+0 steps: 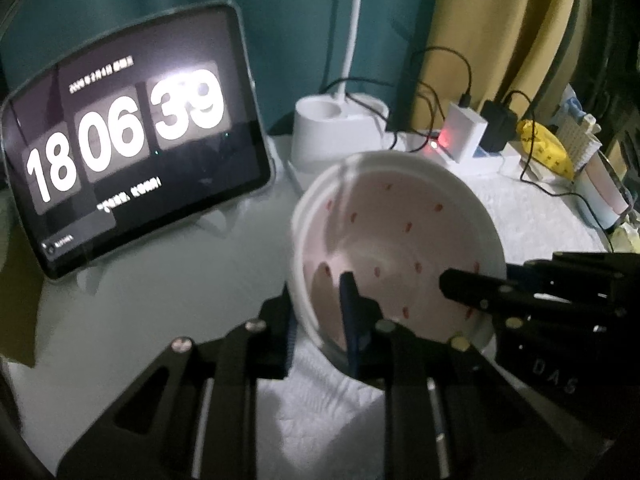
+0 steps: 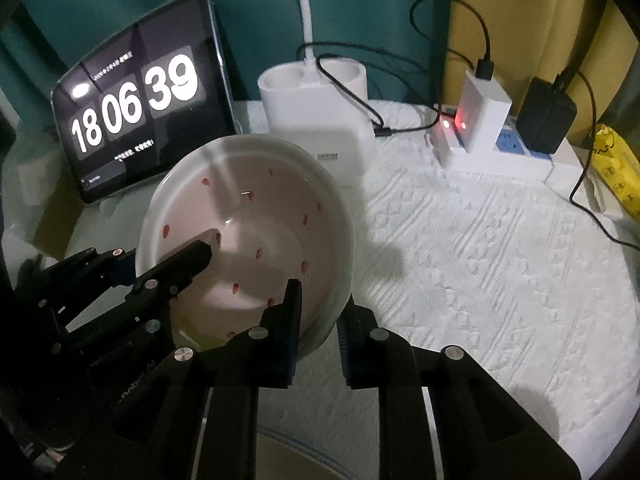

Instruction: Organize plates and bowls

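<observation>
A white bowl (image 1: pixel 400 240) with a pale pink inside and red spots is tilted over the white cloth. My left gripper (image 1: pixel 320 328) is shut on its near left rim, with one finger inside the bowl and one outside. My right gripper (image 2: pixel 320 320) is shut on the near right rim of the same bowl (image 2: pixel 256 224), again one finger on each side of the wall. From the right wrist view the left gripper (image 2: pixel 166 256) shows at the left, reaching into the bowl. The right gripper (image 1: pixel 484 276) enters the left wrist view from the right.
A tablet (image 2: pixel 140 100) showing a clock leans at the back left. Behind the bowl stands a white lamp base (image 2: pixel 316 120); a power strip (image 2: pixel 508 152) with chargers and cables lies back right, beside a yellow packet (image 2: pixel 616 168). The textured cloth (image 2: pixel 480 260) spreads to the right.
</observation>
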A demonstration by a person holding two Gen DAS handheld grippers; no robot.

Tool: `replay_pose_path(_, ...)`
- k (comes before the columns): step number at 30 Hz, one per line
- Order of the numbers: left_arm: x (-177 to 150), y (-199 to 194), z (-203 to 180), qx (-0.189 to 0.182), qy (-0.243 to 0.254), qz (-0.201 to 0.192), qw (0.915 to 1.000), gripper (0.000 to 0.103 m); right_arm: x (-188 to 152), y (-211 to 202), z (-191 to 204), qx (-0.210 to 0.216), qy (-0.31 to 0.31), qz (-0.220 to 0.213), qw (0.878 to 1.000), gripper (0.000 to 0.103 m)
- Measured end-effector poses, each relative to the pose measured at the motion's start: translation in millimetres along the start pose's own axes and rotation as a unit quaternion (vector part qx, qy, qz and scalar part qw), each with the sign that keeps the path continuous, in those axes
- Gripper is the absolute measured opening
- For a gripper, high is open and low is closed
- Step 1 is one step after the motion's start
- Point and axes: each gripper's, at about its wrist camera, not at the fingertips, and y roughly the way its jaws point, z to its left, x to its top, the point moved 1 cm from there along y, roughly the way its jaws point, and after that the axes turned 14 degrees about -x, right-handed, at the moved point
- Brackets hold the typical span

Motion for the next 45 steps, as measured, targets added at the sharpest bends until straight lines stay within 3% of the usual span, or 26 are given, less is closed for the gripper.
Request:
replay_pose_path(16, 2, -46, -18, 0.011, 0.01, -0.041, 0.999, 0.02, 1, -50, -4, 0.003, -0.006, -0.043, 0.999, 0.018)
replay_pose_path(45, -26, -112, -84, 0.009, 0.017, -0.074, 0.997, 0.02, -50, -129, -32, 0.018, 0.006, -0.088, 0.996, 0.018)
